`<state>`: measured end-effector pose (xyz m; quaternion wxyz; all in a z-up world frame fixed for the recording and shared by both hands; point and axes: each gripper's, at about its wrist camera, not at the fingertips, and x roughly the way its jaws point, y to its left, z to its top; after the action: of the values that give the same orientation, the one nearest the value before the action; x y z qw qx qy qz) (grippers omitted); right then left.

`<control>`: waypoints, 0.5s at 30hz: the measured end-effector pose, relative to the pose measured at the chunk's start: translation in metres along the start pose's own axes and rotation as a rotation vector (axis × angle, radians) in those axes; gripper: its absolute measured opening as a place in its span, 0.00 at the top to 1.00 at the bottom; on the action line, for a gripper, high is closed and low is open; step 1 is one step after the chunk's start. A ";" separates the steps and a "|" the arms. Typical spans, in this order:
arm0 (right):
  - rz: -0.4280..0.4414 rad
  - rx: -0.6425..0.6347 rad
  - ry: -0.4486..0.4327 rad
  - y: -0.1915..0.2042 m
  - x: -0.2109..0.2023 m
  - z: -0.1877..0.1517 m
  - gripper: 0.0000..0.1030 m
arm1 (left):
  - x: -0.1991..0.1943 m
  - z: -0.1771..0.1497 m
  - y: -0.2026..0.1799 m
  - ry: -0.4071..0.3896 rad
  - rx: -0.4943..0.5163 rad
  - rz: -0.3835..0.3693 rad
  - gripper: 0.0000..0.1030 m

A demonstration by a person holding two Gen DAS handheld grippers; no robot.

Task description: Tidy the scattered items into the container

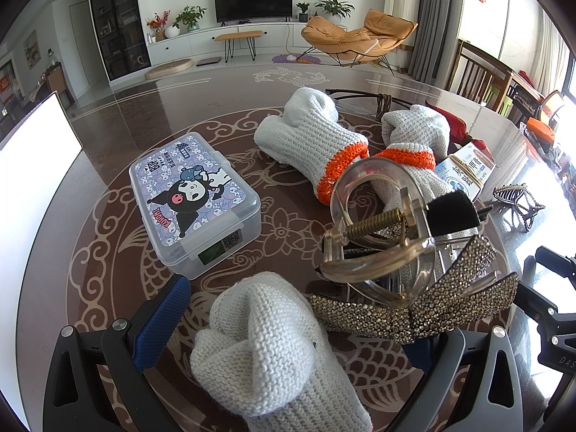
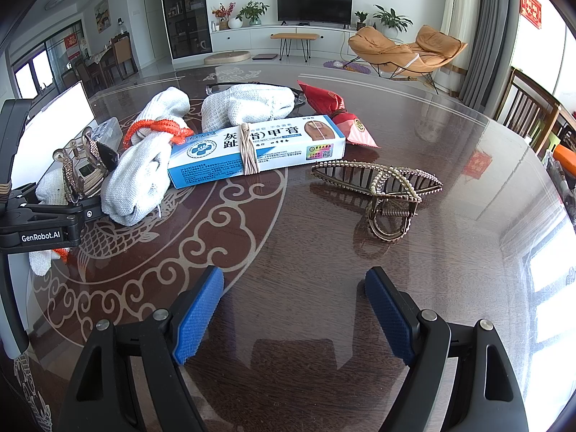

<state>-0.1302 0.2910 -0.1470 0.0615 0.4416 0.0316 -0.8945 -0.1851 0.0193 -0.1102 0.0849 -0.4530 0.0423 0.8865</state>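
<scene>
My left gripper [image 1: 295, 324] is open around a white knitted glove [image 1: 266, 345] that lies between its blue pads. A clear claw clip with a rhinestone bow [image 1: 396, 280] rests against the right finger and hides its pad. The container, a clear plastic box with a cartoon lid [image 1: 194, 201], stands shut at front left. My right gripper [image 2: 293, 309] is open over bare table with nothing between its fingers. A bronze pearl claw clip [image 2: 381, 187] lies just ahead of it. Beyond are a blue-white ointment box [image 2: 255, 147] and a red packet [image 2: 334, 111].
Two more white gloves with orange cuffs [image 1: 316, 140] lie behind the rhinestone clip, with glasses [image 1: 360, 95] beyond them. A white screen [image 1: 32, 165] stands at the table's left edge. The left gripper body [image 2: 46, 219] sits at the left in the right wrist view. Wooden chairs [image 2: 529, 115] stand at right.
</scene>
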 end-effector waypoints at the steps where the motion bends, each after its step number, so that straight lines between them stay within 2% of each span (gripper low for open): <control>1: 0.000 0.000 0.000 0.000 0.000 0.000 0.20 | 0.000 0.000 0.000 0.000 0.000 0.000 0.00; 15: 0.000 0.000 0.000 0.000 0.000 0.000 0.20 | 0.000 0.000 0.000 0.000 0.000 0.000 0.00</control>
<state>-0.1302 0.2911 -0.1470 0.0615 0.4416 0.0316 -0.8946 -0.1851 0.0192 -0.1102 0.0849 -0.4529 0.0423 0.8865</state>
